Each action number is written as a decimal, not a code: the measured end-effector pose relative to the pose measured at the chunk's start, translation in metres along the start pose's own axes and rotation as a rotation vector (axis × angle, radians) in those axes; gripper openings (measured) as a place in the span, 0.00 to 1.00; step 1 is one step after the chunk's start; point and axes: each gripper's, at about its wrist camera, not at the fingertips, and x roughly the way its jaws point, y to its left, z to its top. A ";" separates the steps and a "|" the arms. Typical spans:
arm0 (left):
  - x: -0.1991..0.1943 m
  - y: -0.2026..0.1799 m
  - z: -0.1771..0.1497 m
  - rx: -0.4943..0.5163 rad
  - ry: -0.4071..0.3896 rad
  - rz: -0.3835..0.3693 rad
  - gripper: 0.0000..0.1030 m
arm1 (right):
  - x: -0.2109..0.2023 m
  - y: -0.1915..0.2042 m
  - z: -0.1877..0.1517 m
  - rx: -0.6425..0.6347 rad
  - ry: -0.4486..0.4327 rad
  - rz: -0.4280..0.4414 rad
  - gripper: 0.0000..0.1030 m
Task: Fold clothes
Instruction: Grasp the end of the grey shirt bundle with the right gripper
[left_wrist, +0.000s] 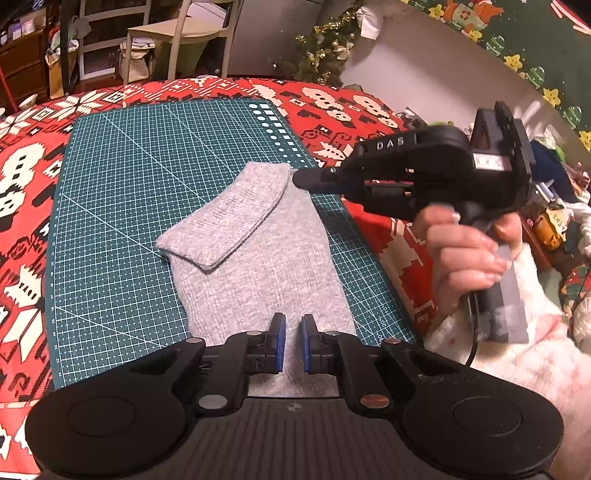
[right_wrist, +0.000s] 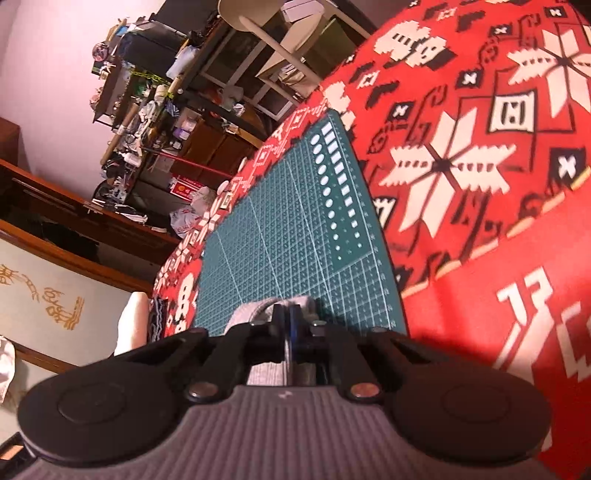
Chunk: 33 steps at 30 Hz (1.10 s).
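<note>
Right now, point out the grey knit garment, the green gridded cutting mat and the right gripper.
grey knit garment (left_wrist: 258, 266), left wrist view, flat middle panel.
green gridded cutting mat (left_wrist: 129, 177), left wrist view, bare grid left of the fold.
right gripper (left_wrist: 301, 180), left wrist view, closed fingertips at the garment's far corner.

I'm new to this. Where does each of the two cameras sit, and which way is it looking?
Left wrist view: sits on the left gripper, looking forward and down over the grey garment on the green cutting mat; its own two fingers show, plus the person's hand holding the right gripper.
Right wrist view: sits on the right gripper, rolled sideways, looking along the mat toward cluttered shelves; its fingers are shut on the garment.
Shared: garment, mat, red patterned cloth.
</note>
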 end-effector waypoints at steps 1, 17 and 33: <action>0.000 0.000 0.000 0.000 0.001 -0.001 0.09 | 0.000 -0.001 0.000 0.003 0.002 0.003 0.03; -0.017 0.000 0.003 -0.013 -0.052 -0.032 0.13 | -0.031 0.005 -0.019 0.013 -0.002 0.045 0.10; -0.012 0.022 -0.030 -0.077 -0.012 -0.065 0.13 | -0.054 0.049 -0.111 -0.113 0.121 -0.081 0.06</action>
